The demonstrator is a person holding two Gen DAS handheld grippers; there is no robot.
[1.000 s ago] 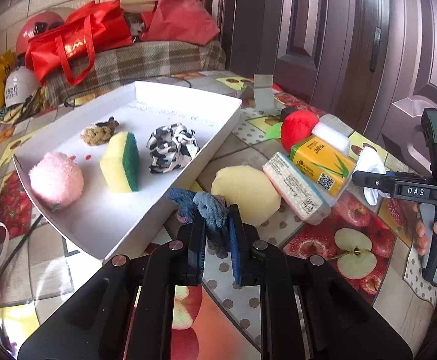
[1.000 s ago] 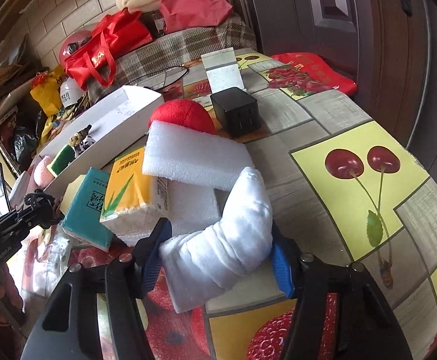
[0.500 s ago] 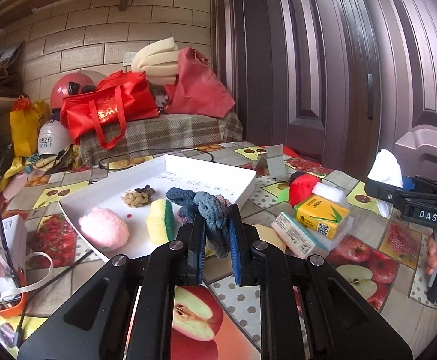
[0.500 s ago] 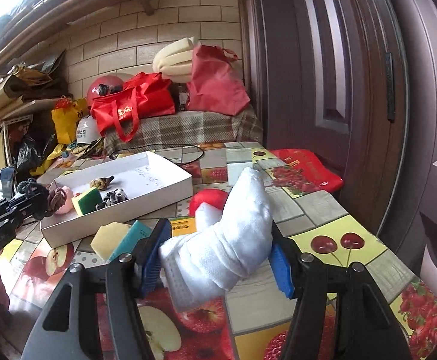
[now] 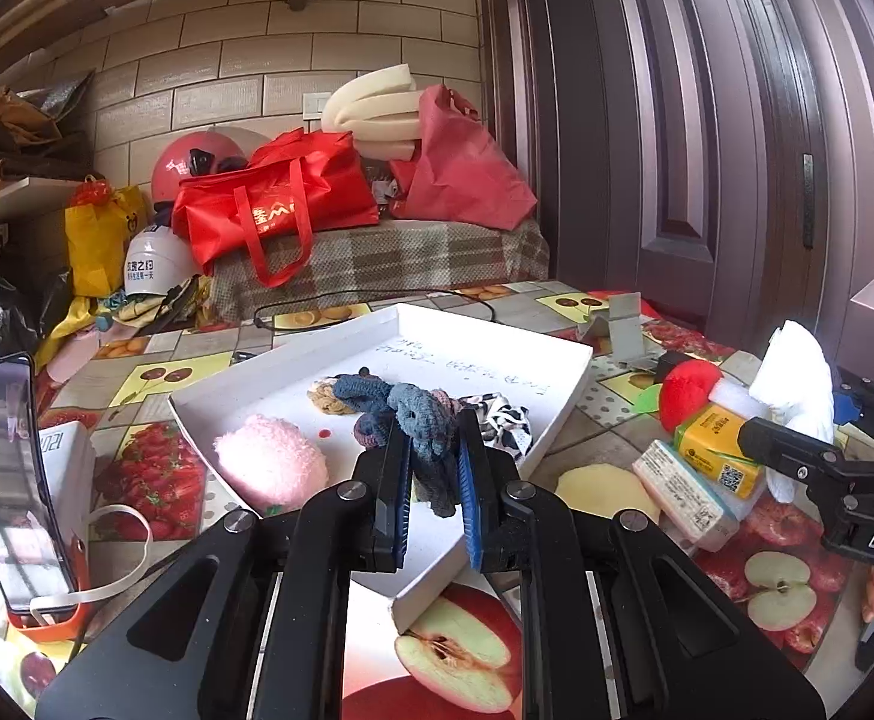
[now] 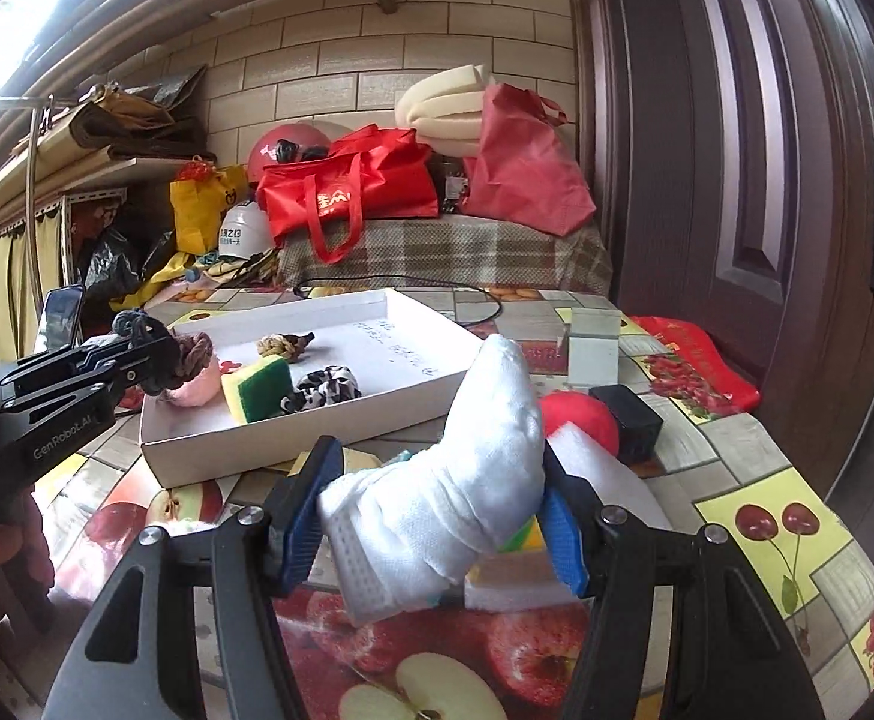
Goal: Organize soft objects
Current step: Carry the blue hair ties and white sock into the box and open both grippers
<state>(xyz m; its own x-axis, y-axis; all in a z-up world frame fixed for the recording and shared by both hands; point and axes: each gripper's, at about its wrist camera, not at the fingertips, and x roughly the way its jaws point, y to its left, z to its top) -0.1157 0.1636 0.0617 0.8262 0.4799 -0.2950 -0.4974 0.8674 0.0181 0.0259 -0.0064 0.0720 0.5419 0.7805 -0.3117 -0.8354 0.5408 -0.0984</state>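
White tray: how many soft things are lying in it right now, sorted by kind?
Pink fluffy ball: 1
Yellow-green sponge: 1
Braided rope knot: 1
Black-and-white scrunchie: 1
Total in the white tray: 4
Not counted: blue-grey scrunchie in the left tool, white cloth in the right tool.

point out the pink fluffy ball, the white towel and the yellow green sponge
pink fluffy ball (image 5: 272, 468), left wrist view, middle of its fuzzy top
white towel (image 6: 472, 468), right wrist view, middle of the rolled bundle
yellow green sponge (image 6: 257, 387), right wrist view, green scrub face
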